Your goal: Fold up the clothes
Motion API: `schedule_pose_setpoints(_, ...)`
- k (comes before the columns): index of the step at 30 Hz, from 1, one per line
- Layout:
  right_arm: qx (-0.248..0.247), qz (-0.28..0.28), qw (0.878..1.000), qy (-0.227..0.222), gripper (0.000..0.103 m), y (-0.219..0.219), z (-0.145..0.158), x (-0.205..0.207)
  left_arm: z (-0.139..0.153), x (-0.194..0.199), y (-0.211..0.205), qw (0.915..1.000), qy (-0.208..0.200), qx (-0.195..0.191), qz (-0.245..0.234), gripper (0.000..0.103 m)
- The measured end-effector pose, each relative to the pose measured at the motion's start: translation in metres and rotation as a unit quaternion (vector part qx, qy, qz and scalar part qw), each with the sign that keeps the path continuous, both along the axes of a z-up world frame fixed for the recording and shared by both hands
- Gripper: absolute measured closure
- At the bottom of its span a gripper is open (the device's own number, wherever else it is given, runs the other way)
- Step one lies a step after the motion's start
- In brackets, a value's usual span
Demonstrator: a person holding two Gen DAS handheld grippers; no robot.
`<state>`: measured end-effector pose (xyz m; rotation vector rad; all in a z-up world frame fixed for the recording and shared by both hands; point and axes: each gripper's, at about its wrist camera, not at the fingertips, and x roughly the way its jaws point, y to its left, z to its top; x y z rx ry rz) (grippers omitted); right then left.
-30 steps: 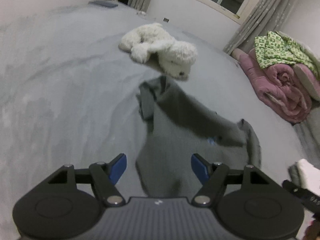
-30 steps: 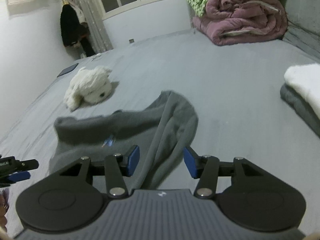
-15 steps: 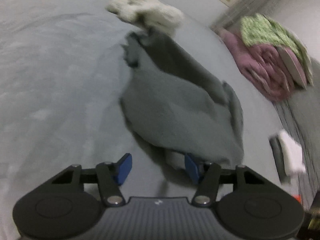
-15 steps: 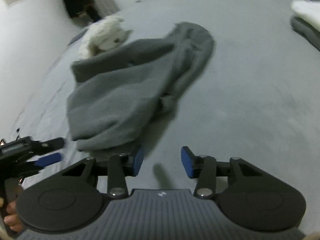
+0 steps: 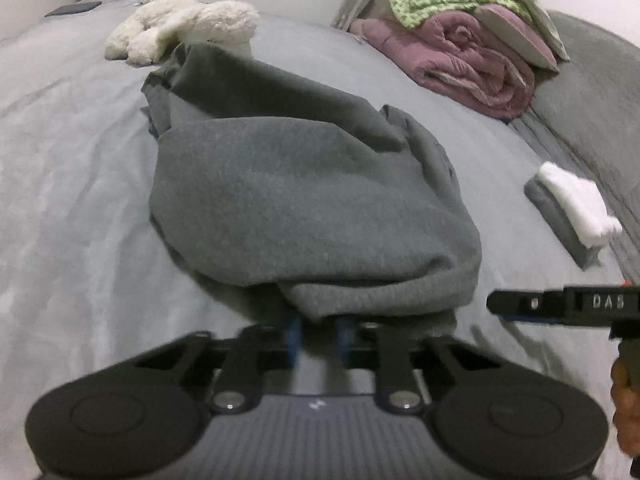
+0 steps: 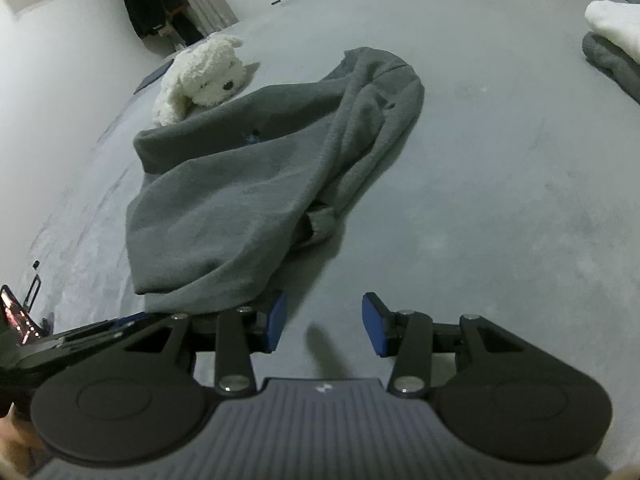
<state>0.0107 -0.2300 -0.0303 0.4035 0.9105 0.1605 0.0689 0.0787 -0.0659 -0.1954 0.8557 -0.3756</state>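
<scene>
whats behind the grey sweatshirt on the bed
A white plush dog lies just behind the grey sweatshirt on the bed. The sweatshirt's far edge covers part of the toy, so contact is unclear.

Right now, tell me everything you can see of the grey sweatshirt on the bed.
The grey sweatshirt is a soft, fleecy dark grey garment lying crumpled and loosely doubled over on the light grey bedsheet. A sleeve runs along its right side and ends in a ribbed cuff. A small blue mark shows near its far end. The far edge reaches the white plush dog. The left gripper is shut on its near hem; the right gripper is open just beside that hem.
</scene>
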Motion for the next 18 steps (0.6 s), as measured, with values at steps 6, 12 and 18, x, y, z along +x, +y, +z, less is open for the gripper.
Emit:
schedule_pose_setpoints(6,0.017,0.001,1.000,0.000,0.056,-0.004,0.001,-0.002,0.038,-0.015,0.002,0.9938,-0.092,-0.052,0.034,0.102)
schedule_pose_setpoints(12,0.029,0.023,0.999,-0.009,0.056,0.003,0.006,-0.007,0.061,-0.025,0.008,0.9861,-0.132,-0.089,0.048,0.102)
schedule_pose_setpoints(18,0.032,0.044,0.998,-0.026,0.053,0.012,0.012,-0.010,0.078,-0.035,0.011,0.9769,-0.162,-0.132,0.046,0.102)
